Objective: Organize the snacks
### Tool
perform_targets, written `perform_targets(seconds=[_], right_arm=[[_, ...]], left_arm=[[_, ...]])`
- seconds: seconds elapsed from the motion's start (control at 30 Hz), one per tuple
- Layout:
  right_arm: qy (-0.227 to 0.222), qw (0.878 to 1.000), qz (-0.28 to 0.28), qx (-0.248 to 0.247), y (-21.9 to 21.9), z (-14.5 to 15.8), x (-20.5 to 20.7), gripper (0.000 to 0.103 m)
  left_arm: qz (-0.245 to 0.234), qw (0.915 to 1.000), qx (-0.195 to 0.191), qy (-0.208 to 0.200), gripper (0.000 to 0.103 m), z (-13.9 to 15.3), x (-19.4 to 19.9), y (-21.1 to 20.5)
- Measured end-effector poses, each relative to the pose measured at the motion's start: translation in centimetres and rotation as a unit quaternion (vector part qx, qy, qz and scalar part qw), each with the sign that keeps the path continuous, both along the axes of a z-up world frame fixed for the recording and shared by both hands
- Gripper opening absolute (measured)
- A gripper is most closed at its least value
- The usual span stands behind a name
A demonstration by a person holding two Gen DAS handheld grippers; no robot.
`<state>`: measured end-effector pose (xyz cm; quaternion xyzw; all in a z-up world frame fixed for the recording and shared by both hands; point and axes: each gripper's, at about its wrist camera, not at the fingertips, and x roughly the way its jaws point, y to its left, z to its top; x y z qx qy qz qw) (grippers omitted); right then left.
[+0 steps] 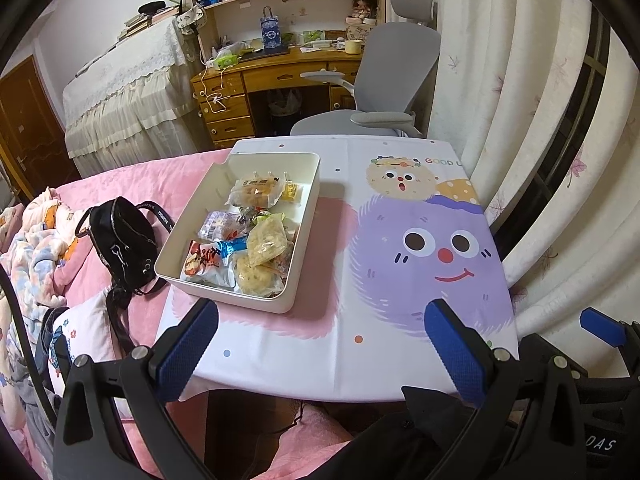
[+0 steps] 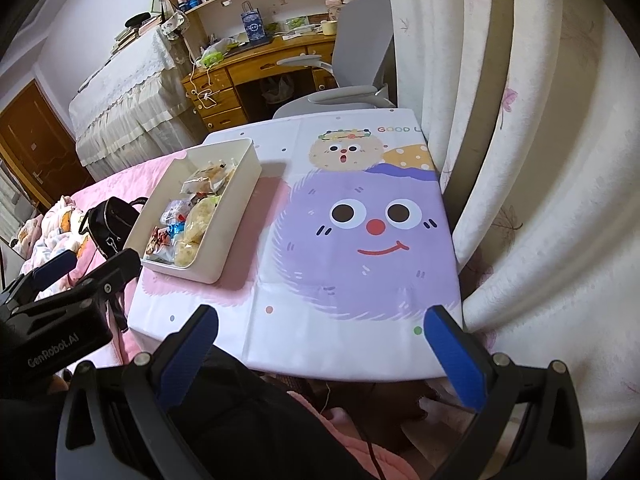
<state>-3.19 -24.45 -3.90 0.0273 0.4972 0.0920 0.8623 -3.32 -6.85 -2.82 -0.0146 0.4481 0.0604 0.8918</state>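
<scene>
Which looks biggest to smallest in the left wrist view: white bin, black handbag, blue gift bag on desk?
1. white bin
2. black handbag
3. blue gift bag, smallest, though it sits far back on the desk, so true size is unsure.

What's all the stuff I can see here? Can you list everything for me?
white bin: one, white, left part of the table
snacks: several wrapped packets, mixed colours, inside the bin
tablecloth: one, white with purple cartoon face, over the table
black handbag: one, black, on the pink bedding left of the table
office chair: one, grey, behind the table
wooden desk: one, brown, back of the room
curtain: white, on the right
left hand-held gripper: one, black with blue pads, open, empty
right hand-held gripper: one, same colours, open, empty
</scene>
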Motion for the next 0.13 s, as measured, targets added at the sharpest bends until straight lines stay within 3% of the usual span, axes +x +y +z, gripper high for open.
perform_targets(seconds=[0.13], right_arm=[[-0.001, 1.000, -0.003, 0.002, -0.24, -0.08, 0.09, 0.103]], left_arm=[[-0.001, 1.0000, 0.000, 0.000, 0.102, 0.05, 0.09, -0.13]])
